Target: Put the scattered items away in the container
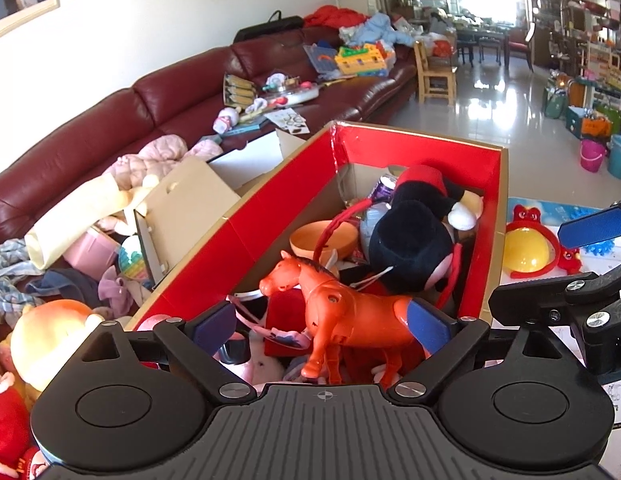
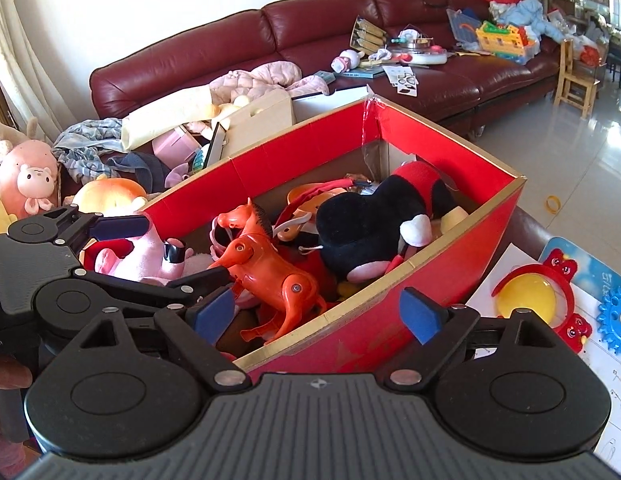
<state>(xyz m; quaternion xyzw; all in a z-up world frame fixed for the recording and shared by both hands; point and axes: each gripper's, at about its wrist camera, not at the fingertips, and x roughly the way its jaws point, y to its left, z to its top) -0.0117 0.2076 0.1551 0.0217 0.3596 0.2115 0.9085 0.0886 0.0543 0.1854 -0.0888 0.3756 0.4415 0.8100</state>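
Observation:
A red cardboard box (image 1: 414,136) (image 2: 310,152) holds a pile of toys. On top of the pile stands an orange plastic horse (image 1: 350,308) (image 2: 266,276). Beside it lie a black and red plush mouse (image 1: 410,240) (image 2: 362,216) and an orange bowl (image 1: 322,240). My left gripper (image 1: 322,328) hangs open over the box's near end, its blue pads on either side of the horse without pressing it. My right gripper (image 2: 316,312) is open too, straddling the box's near wall with nothing held. Each gripper shows at the edge of the other's view.
On the table right of the box lie a yellow dome with a red headband (image 2: 526,296) and a blue gear (image 2: 616,316). Behind the box are a dark red sofa (image 1: 150,108) strewn with toys and clothes, a peach plush (image 1: 50,340), and a wooden chair (image 1: 434,72).

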